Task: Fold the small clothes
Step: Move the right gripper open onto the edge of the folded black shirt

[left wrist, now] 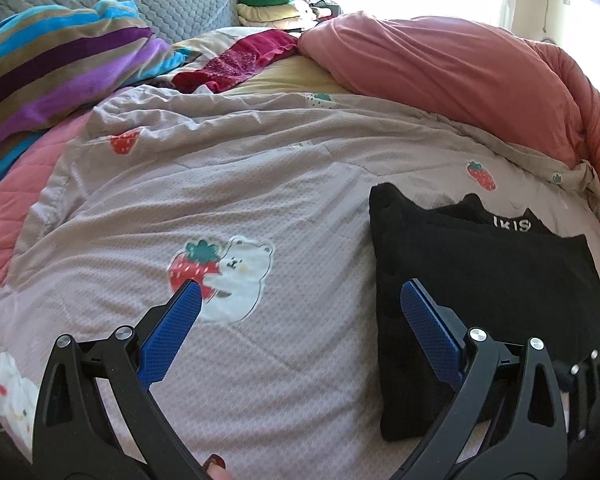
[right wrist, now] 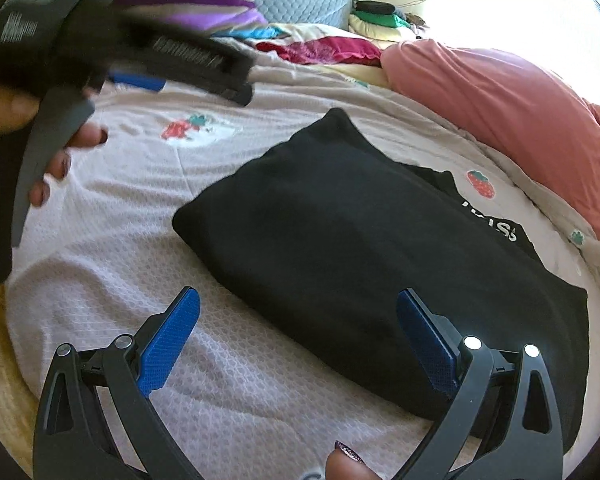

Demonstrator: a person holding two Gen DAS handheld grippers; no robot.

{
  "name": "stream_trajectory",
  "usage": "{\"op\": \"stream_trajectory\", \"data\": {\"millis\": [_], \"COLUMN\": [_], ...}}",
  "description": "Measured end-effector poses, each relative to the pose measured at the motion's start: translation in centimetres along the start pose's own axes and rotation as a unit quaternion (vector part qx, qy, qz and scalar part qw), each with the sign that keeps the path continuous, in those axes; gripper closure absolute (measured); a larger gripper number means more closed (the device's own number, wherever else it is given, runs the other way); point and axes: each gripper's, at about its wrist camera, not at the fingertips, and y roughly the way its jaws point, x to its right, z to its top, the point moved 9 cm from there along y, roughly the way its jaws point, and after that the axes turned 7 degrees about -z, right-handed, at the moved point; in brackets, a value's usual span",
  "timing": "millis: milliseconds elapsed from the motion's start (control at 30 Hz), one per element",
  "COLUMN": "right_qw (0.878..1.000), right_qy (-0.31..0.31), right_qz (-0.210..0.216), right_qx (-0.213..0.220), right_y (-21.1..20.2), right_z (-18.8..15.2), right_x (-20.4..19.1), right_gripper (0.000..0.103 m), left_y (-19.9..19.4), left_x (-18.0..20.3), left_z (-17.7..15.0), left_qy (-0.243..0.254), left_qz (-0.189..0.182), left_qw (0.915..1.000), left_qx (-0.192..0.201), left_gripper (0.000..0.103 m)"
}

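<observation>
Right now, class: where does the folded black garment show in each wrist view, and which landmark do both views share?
Left wrist: black garment lies at lower right, behind the right-hand finger.
Right wrist: black garment fills the centre, running to the right.
Shared landmark: the strawberry print just beyond it.

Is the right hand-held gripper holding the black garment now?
No. The right hand-held gripper is open, its blue fingers spread apart above the folded black garment, gripping nothing.
</observation>
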Motion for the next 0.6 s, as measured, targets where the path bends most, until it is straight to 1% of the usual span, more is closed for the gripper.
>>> {"op": "stream_trajectory", "data": {"millis": [100, 200, 333, 600], "right_qw": [0.999, 0.999, 0.999, 0.998], "right_qy": [-0.014, -0.009, -0.012, -0.041], "right_qz": [-0.024, -0.026, -0.031, -0.054], "right_qx": [-0.016, -0.019, -0.014, -0.002], "right_y": [1.4, 2.2, 2.7, 3.4], "right_z": [-0.1, 0.2, 1.0, 2.4], "right_x": [-0.3, -0.4, -0.5, -1.1], "right_gripper": [0.005, 0.005, 0.005, 0.006], "left_y": [0.9, 1.7, 2.5, 3.4], "left_x": [-0.1, -0.3, -0.6, -1.1], "left_z": [0.4, 0.7, 1.1, 1.7], "left_qy": [-0.009, -0.011, -0.018, -0.023], "left_qz": [-0.005, -0.003, -0.004, 0.002], "left_qw": [0.9999, 0.9999, 0.9997, 0.9995], "left_qx": [-0.005, -0.011, -0.015, -0.021], "left_gripper": [0.010, 0.010, 0.010, 0.010]}}
